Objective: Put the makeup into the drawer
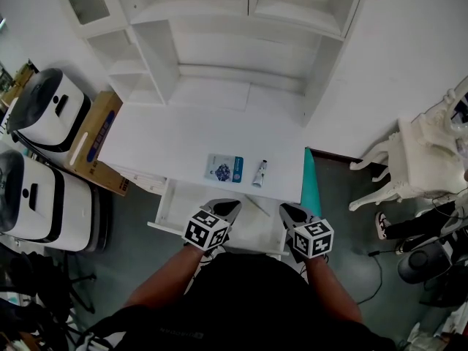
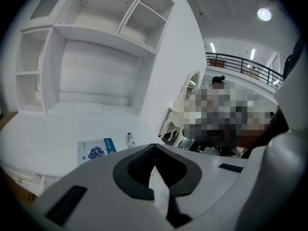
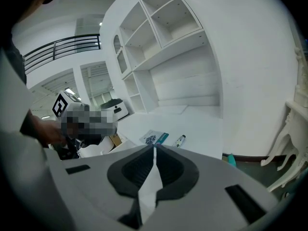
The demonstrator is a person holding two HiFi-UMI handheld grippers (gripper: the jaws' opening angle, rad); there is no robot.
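We note left gripper [image 1: 231,206] and right gripper [image 1: 290,210] both clenched, empty, over the open drawer [image 1: 165,208]. Packet [image 1: 224,169] lies just left of tube [image 1: 260,172], near the surface [image 1: 175,137] front edge.

This is a large hall: white machines [image 1: 44,112] stand left of the white desk [image 1: 197,134], a railed gallery [image 2: 240,64] beyond it.

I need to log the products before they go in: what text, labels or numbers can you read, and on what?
No text is readable.
Sachet on the desk: blue-and-white print, too small to read.
Tube beside it: label too small.
Cardboard box at the left: blue lettering, blurred.
Marker cubes: square codes only, no words.
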